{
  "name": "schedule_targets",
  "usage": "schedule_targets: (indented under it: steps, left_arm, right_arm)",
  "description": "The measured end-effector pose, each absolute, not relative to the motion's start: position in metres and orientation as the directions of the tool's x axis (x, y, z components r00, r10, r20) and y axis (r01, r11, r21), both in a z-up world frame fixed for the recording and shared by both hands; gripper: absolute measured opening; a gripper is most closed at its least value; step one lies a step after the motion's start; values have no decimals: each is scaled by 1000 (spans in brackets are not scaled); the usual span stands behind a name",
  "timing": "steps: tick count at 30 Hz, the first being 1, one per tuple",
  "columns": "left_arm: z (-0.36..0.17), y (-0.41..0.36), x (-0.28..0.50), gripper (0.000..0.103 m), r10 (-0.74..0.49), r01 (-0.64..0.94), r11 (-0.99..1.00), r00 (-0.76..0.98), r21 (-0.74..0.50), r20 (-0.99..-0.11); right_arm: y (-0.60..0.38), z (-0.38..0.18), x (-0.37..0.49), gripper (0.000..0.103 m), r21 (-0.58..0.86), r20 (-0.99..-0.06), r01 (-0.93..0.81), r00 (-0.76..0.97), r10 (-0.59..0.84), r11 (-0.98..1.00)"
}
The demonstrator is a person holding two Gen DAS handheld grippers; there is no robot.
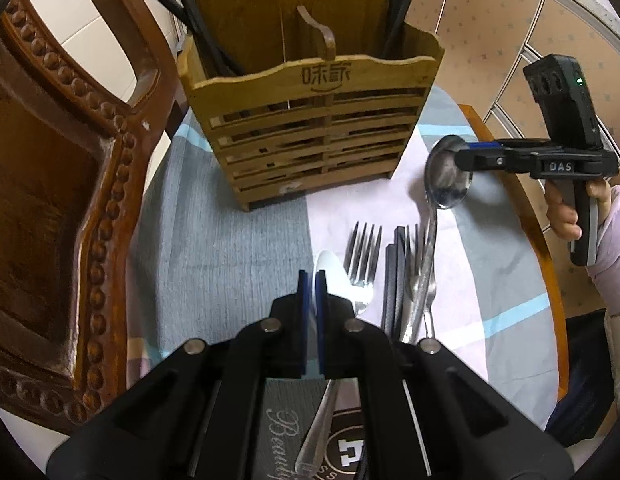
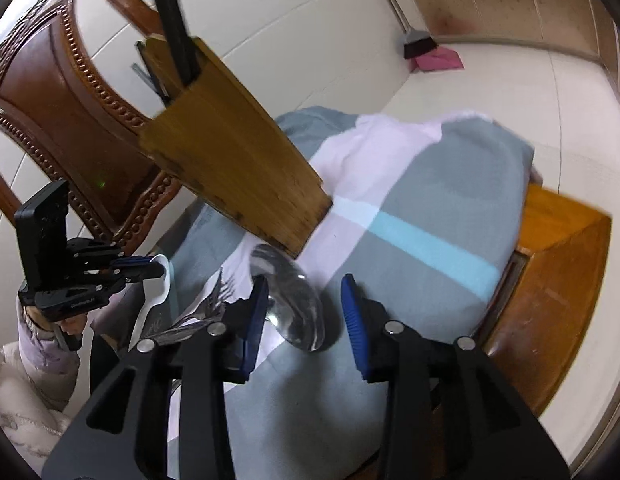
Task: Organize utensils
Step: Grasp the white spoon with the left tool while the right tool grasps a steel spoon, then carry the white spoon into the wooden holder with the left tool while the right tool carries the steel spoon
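Steel, slick and stiff, the ladle (image 2: 288, 300) lies on the table between our right gripper's (image 2: 306, 322) spread fingers, best pinched at its thin handle, while our left gripper (image 1: 313, 280) pinches the white spoon (image 1: 329, 276).

On the table (image 1: 505, 168), over a cloth (image 1: 230, 248), the holder (image 1: 310, 128) stands at the far end with chopsticks (image 1: 206, 28) upright in it and a chair (image 1: 70, 184) to its left. Nearer than the holder lie, left to right, a white spoon (image 1: 329, 272), a fork (image 1: 363, 256), more chopsticks (image 1: 393, 280) and a second fork (image 1: 419, 280), with a ladle (image 1: 445, 176) furthest right, its bowl just beside the holder's right corner. The left gripper (image 1: 312, 284) is over the white spoon and the right gripper (image 2: 306, 308) over the ladle's bowl
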State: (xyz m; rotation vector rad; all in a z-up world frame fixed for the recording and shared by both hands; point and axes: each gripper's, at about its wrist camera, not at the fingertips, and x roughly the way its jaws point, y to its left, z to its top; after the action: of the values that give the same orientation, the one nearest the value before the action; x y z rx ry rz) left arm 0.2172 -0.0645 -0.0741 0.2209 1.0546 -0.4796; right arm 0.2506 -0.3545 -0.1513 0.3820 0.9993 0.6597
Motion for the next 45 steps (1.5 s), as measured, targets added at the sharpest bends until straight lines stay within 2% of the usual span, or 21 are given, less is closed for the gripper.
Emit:
schedule_targets:
  steps: [2, 3, 4, 6, 11, 15, 18, 21, 24, 27, 33, 35, 37, 41, 45]
  left_arm:
    - [-75, -66, 216, 4, -275, 480, 876, 401, -55, -874]
    - [-78, -68, 215, 4, -276, 480, 876, 401, -57, -873]
    - [-78, -68, 215, 4, -278, 479, 876, 403, -58, -872]
    - [-76, -66, 214, 4, -278, 472, 880, 415, -56, -867]
    - [-66, -58, 213, 4, -286, 438, 897, 491, -50, -823]
    - [-36, -48, 200, 4, -267, 400, 916, 617, 3, -740]
    - [-16, -43, 190, 4, -252, 360, 933, 700, 26, -668]
    - [10, -36, 178, 4, -224, 300, 953, 806, 52, -547]
    - [45, -37, 163, 4, -162, 211, 972, 921, 105, -355]
    - [75, -34, 165, 4, -120, 143, 985, 971, 100, -207]
    - [110, -34, 185, 4, -101, 101, 994, 995, 43, -13]
    - [110, -42, 198, 4, -62, 62, 996, 998, 60, 5]
    - [105, -50, 207, 4, -44, 44, 996, 999, 80, -6]
    - [76, -66, 231, 4, -45, 51, 992, 998, 116, -53]
    - [48, -66, 244, 4, -26, 31, 990, 999, 137, -37]
  right_arm:
    - [-355, -158, 251, 38, 601, -639, -316, 362, 679, 734]
    - [-356, -158, 251, 30, 610, -633, -314, 360, 685, 728]
    - [-356, -158, 250, 10, 618, -630, -310, 354, 691, 722]
    - [-357, -153, 249, 4, 597, -646, -302, 369, 668, 743]
    - [-358, -109, 234, 4, 477, -664, -292, 499, 557, 829]
    - [-343, -44, 204, 4, 284, -649, -274, 651, 394, 919]
    - [-320, 5, 179, 4, 60, -627, -240, 746, 224, 969]
    - [-298, 51, 158, 4, -97, -585, -191, 805, 99, 977]
    - [-280, 86, 144, 4, -211, -534, -149, 846, 14, 966]
    - [-260, 116, 142, 4, -365, -442, -52, 888, -124, 930]
    - [-221, 151, 146, 3, -555, -269, 93, 921, -283, 827]
    - [-204, 154, 151, 3, -620, -215, 127, 921, -324, 774]
    - [-195, 152, 154, 3, -650, -204, 128, 920, -335, 749]
    - [-181, 136, 170, 3, -686, -221, 103, 913, -342, 721]
    - [-172, 118, 180, 3, -687, -254, 68, 910, -326, 724]
